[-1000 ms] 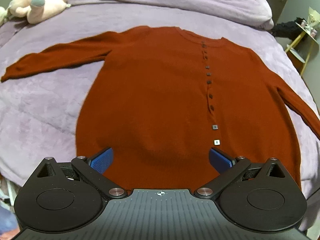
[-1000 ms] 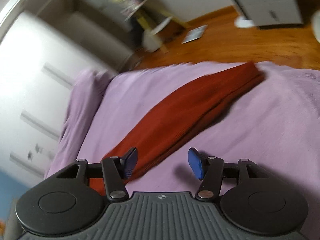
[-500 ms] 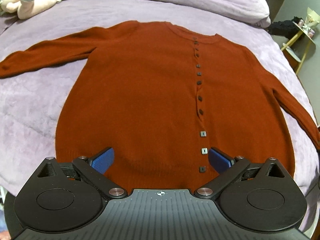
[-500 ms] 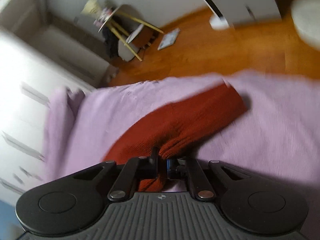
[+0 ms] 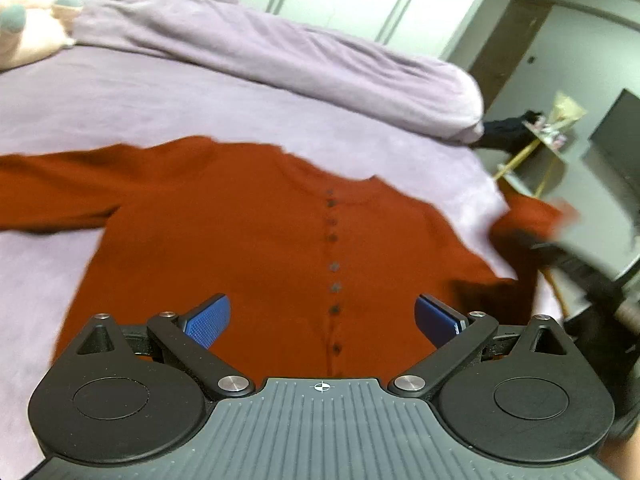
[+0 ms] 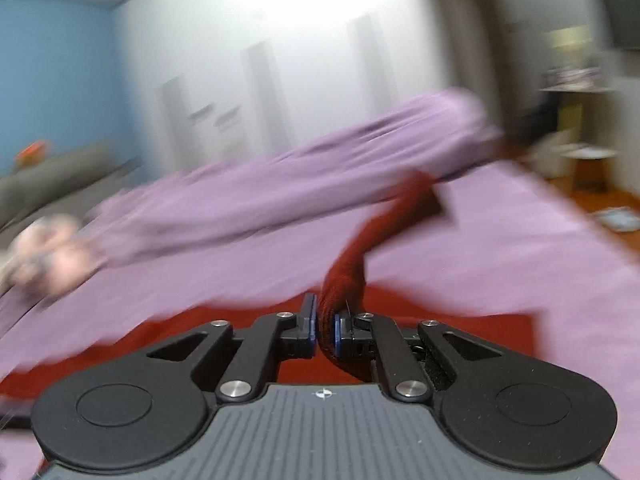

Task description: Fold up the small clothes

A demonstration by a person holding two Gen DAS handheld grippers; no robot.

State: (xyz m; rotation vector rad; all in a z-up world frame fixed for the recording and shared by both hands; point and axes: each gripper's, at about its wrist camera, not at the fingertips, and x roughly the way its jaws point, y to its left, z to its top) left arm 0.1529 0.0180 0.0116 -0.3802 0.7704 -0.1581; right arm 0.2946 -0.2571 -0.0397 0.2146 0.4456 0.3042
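Cardigan (image 5: 256, 240): rust-red, buttoned, spread flat on lilac bedspread (image 5: 200, 100) | right sleeve (image 6: 384, 220): lifted off bed, pinched in right gripper (image 6: 325, 330), jaws nearly closed after just easing slightly | left gripper (image 5: 322, 320): spread wide, empty, above hem | plush toy (image 5: 24, 28): far corner.

No legible text, label, brand name or number in either view. Only mark: a small white crosshair symbol on the top edge of each gripper body, left gripper (image 5: 322, 316) and right gripper (image 6: 324, 326). Right wrist view heavily motion-blurred.
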